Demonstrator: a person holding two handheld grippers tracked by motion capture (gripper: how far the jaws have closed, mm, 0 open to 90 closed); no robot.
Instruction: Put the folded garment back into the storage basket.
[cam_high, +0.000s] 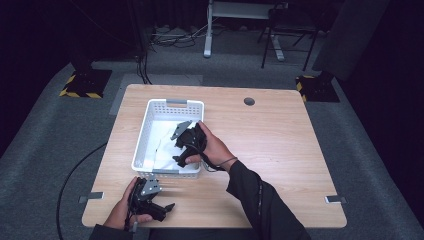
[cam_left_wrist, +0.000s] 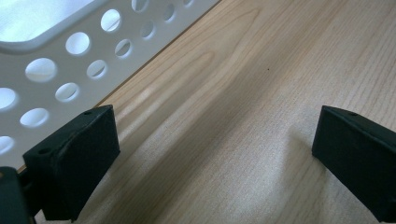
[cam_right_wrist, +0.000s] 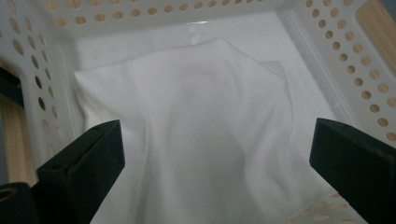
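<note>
In the right gripper view, the right gripper (cam_right_wrist: 215, 172) has its jaws spread wide at the lower left and lower right corners of the frame, holding nothing, and between them lies a white cloth (cam_right_wrist: 201, 130) that covers most of the floor of the white perforated basket (cam_right_wrist: 369, 79). The cloth is rumpled, with a raised fold toward the upper middle of the frame, and a strip of bare basket floor shows beyond it at the top. The basket's hole-studded walls close in on the left, top and right of that frame, so open room for the jaws lies mainly straight above the cloth. In the high view, this gripper (cam_high: 186, 145) hangs over the right part of the basket (cam_high: 175, 103), left of centre. In the left gripper view, the left gripper (cam_left_wrist: 215, 163) also has its jaws wide apart and empty, over bare wooden table (cam_left_wrist: 261, 93), with the basket's outer wall (cam_left_wrist: 56, 70) running along the upper left just beside the left jaw. In the high view, it (cam_high: 150, 197) rests at the lower left, close to the table's near edge (cam_high: 210, 222), just in front of the basket.
</note>
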